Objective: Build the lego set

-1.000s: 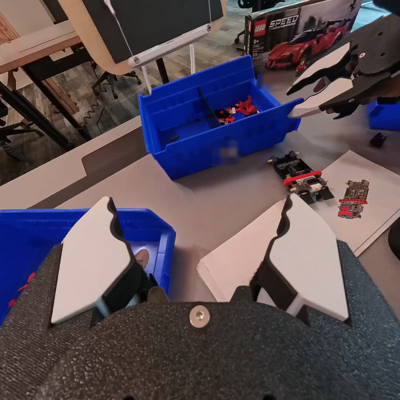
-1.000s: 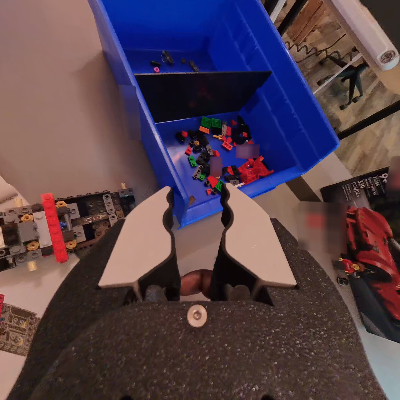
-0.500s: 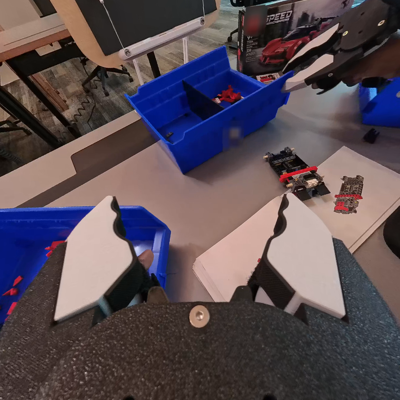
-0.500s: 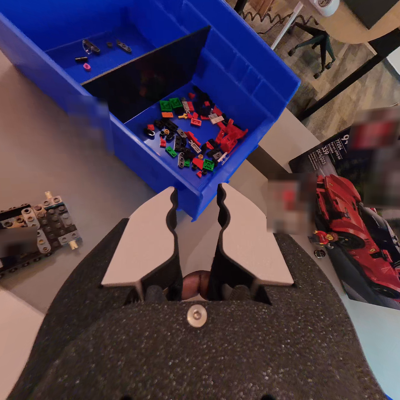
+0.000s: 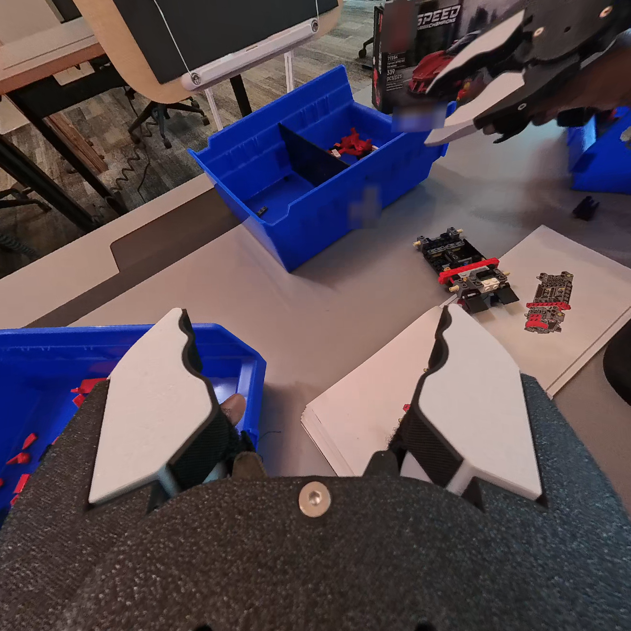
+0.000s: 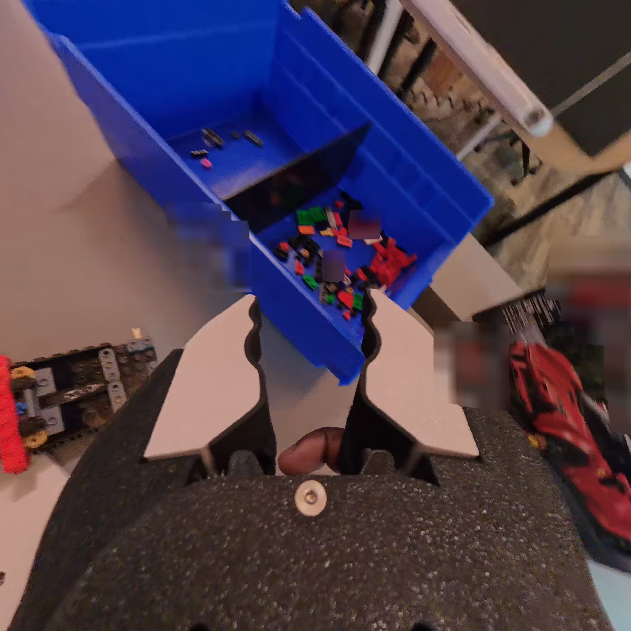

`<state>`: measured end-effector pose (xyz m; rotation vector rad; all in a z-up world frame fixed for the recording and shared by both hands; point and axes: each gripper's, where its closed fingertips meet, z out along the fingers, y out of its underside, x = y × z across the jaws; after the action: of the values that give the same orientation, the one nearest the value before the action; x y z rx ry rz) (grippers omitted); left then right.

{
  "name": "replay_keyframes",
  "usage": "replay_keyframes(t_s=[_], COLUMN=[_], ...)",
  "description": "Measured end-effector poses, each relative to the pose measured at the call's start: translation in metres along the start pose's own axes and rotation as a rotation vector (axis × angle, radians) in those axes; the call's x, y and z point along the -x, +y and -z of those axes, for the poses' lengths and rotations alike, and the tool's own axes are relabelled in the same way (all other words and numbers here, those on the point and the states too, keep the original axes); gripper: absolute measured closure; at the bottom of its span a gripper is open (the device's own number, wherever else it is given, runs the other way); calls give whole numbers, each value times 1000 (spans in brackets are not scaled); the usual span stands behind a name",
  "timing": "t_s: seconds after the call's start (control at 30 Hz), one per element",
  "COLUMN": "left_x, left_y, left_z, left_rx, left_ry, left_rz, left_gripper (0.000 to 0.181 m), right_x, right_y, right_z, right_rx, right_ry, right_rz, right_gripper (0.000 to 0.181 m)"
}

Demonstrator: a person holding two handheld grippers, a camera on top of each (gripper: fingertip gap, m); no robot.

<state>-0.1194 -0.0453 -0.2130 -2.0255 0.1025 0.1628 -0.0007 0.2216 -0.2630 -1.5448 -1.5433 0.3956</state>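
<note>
Left wrist view: the left gripper (image 5: 312,327) hangs above a grey table (image 5: 266,293) with its two white fingers spread wide and nothing between them. Under its left finger sits a blue bin (image 5: 51,362) holding small red pieces. Under its right finger lies a white instruction sheet (image 5: 563,307) printed with a small picture of the build. A partly built Lego car chassis (image 5: 464,269), black and grey with a red bar across it, rests on the table at the sheet's far edge. Beyond it stands a larger blue divided bin (image 5: 307,218) with a black divider (image 5: 310,160); red pieces show in its far compartment. The right gripper (image 5: 440,112) is held in the air over that bin's right end, fingers parted and empty. Behind it stands the Lego set box (image 5: 403,51) showing a red car. A small black piece (image 5: 585,207) lies alone on the table near another blue bin (image 5: 597,160) at the right edge.

Right wrist view: this picture is blurred. The right gripper (image 6: 312,304) points down at the near compartment of the divided bin (image 6: 307,327), its fingers a moderate gap apart, gripping nothing. That compartment holds a loose pile of small Lego pieces (image 6: 338,252) in red, black, green and orange. The far compartment holds a few dark pieces and one pink one. The chassis (image 6: 68,392) lies to the left on the table, and the box (image 6: 573,409) to the right.
</note>
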Motion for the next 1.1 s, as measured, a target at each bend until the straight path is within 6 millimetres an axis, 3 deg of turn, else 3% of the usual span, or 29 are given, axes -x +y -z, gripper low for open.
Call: replay_keyframes(t_s=[0.17,0.27,0.53,0.63,0.7,0.77,0.87,0.97,1.1], left_x=[-3,-3,-2,-11,-24,-39,-61,-82,-108], left_y=[-1,1,10,13,16,23,35,47,63], left_z=[0,1,2,-1,-6,-12,-21,-26,-26], left_rx=[0,3,17,21,27,51,88,115,132], left_ry=[2,-4,2,32,83,140,210,293,394], left_rz=[-2,3,13,9,4,-19,-67,-65,-48], left_gripper=[51,51,53,54,54,51,53,64,62], right_x=[26,20,16,27,47,76,121,148,191], right_y=[-14,-17,-19,-39,-45,-38,-14,18,92], right_z=[-28,-43,-48,-22,8,42,91,118,141], right_rx=[54,70,48,-81,-145,-160,-142,-91,236], right_ry=[-78,-25,6,-44,-167,-357,-615,-655,-713], right_rz=[119,92,25,38,71,75,27,-22,-87], right_gripper=[116,128,120,114,107,87,69,54,46])
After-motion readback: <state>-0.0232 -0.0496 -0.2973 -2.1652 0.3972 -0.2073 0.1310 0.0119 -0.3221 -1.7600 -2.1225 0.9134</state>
